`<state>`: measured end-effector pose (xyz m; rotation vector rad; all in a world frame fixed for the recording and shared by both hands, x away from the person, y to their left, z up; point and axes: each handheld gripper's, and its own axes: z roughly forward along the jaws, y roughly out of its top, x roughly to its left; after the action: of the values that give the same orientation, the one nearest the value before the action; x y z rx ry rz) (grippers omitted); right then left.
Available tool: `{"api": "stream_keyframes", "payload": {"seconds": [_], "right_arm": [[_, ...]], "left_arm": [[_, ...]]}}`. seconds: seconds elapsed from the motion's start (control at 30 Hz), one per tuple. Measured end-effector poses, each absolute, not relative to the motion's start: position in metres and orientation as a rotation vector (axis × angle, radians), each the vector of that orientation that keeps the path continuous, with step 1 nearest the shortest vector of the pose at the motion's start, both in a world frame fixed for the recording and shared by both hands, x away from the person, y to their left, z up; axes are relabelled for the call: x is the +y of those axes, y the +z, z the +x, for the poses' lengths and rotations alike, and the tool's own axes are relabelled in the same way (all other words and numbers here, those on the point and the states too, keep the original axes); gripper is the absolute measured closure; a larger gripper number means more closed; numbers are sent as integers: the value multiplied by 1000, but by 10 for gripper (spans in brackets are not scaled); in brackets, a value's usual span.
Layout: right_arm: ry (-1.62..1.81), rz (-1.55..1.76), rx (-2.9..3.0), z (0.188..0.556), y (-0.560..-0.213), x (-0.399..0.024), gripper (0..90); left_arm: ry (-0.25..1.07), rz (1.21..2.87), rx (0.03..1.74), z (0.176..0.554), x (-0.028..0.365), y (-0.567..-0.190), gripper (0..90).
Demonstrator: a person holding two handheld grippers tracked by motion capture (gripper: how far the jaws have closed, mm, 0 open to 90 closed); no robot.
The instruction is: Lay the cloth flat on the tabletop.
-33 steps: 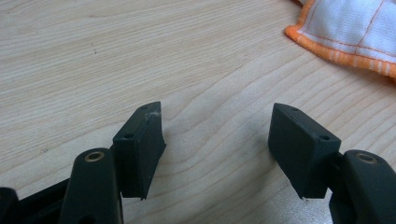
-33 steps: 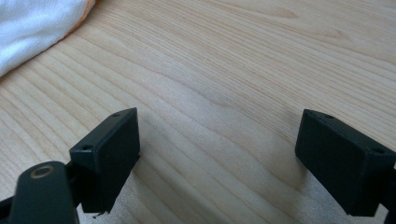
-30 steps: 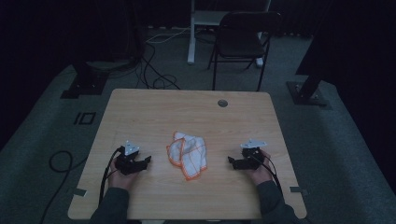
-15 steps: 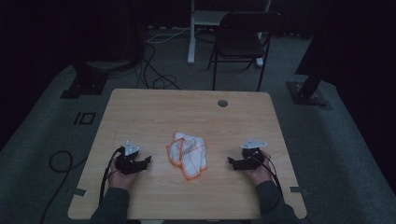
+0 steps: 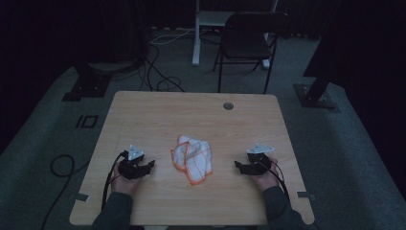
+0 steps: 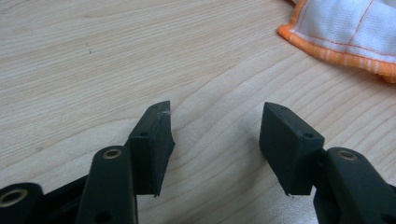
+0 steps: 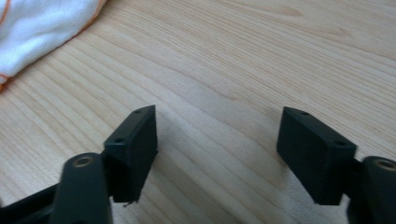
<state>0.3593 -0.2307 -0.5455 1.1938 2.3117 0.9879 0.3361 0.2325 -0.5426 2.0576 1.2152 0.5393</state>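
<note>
cloth (image 5: 192, 160), white with orange stitched edging and thin orange grid lines, lies crumpled near the middle of the wooden table (image 5: 153, 115), between the two grippers and touching neither. no brand, label or readable writing shows on it; any tag may be tucked in its folds, and the dim high view is too poor to tell.

left gripper (image 5: 149, 166) rests low over the table just left of the cloth, its tips pointing toward it. in the left gripper view its jaws stand spread with only bare wood between them, having just been closing a little; the cloth's orange hem (image 6: 336, 51) sits ahead and to the upper right, apart from the pads.

right gripper (image 5: 238, 166) sits to the cloth's right, aimed at it. its jaws are likewise apart over bare wood, just narrowed slightly, with the cloth's edge (image 7: 42, 28) at the upper left of the right gripper view.

a round grommet (image 5: 228, 106) sits near the table's far edge; a dark chair (image 5: 249, 40) stands beyond.
</note>
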Motion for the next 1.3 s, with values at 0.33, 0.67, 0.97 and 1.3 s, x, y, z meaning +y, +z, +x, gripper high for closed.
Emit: {"api": "stream_keyframes", "payload": {"seconds": [0.33,0.67,0.97,1.3], "right_arm": [[1002,1147,2318,355,-543,-223,335],[1033,1093,2328,349,-539,-210,378],[1065,1056,2338,345,-536,-200,428],[1123,994,2361,340,-531,-183,485]], "left_arm": [[537,2061,1222,335,230,-542,485],[533,2058,1196,334,224,-538,484],[529,2055,1162,332,215,-532,481],[529,2071,1122,331,206,-528,477]]}}
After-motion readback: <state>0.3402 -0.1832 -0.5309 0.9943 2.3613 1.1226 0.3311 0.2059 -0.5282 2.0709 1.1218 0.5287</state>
